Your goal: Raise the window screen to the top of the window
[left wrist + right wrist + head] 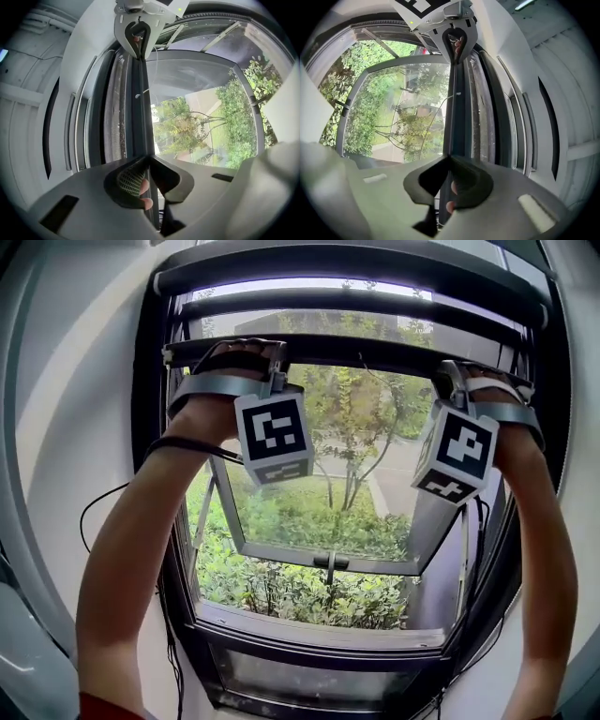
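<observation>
Window screen [356, 351] sits high in the window frame [148, 427]. It shows as a long, dark, straight rail [140, 108] running left to right across the upper part of the opening. The rail lies just under two more dark bars, and a narrow band of light shows between it and the next bar up. In the left gripper view a grey, fine-grained strip lies along the rail's left side; whether that is the mesh cannot be told. The left tool [149, 157] is closed on the rail near its left end, jaw tips meeting on the rail's edge, with fingertips [145, 187] visible behind the jaws. The right tool [449, 158] is clamped on the same rail near its right end. Both forearms reach up, and the marker cubes [274, 437] hang just below the rail, one at each side. Below the rail, a glass pane [319, 521] is tilted outward. Beyond it are shrubs [300, 592], thin trees and a pale path. A black cable [103, 502] trails down from the left forearm.
</observation>
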Tool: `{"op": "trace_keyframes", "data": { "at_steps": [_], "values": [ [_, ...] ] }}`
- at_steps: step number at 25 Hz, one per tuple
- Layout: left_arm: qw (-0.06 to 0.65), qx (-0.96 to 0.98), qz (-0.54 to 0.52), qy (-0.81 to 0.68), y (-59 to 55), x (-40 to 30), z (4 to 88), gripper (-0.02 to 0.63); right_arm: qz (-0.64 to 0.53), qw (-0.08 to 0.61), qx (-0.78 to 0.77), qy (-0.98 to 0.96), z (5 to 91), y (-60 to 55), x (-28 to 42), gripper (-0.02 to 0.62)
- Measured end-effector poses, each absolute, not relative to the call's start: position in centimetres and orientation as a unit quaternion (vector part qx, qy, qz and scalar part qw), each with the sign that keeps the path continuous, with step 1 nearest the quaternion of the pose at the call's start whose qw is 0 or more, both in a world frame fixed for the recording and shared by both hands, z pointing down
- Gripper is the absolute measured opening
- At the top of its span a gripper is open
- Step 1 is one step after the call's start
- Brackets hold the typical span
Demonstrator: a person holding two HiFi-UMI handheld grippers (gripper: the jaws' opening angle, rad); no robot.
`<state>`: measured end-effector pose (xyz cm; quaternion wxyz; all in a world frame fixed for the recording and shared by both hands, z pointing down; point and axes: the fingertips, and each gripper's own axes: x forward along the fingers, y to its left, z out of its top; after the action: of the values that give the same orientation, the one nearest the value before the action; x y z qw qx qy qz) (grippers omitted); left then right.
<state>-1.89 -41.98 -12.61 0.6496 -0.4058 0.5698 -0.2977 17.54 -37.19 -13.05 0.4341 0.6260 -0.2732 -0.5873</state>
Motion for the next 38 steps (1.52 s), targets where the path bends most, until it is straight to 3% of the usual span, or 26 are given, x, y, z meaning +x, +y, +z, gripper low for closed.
{"op": "trace_keyframes", "data": {
  "at_steps": [15, 30, 35, 38],
  "values": [
    [0.664, -0.359, -0.248, 0.608, -41.7, -2.2, -22.0, 0.040, -0.623, 0.403, 0.629, -0.230, -21.6, -37.1, 17.5, 0.031],
    [0.652, -0.360, -0.235, 0.625, -42.1, -2.4, -24.4, 0.040, -0.617, 0.379, 0.650, -0.232, -24.1, -37.7, 17.3, 0.032],
    [0.656, -0.360, -0.213, 0.629, -41.9, -2.5, -24.3, 0.041, -0.613, 0.365, 0.654, -0.251, -23.9, -37.5, 17.3, 0.066],
    [0.657, -0.358, -0.208, 0.630, -41.9, -2.9, -23.8, 0.064, -0.616, 0.357, 0.654, -0.257, -23.6, -37.0, 17.4, 0.125]
  ]
}}
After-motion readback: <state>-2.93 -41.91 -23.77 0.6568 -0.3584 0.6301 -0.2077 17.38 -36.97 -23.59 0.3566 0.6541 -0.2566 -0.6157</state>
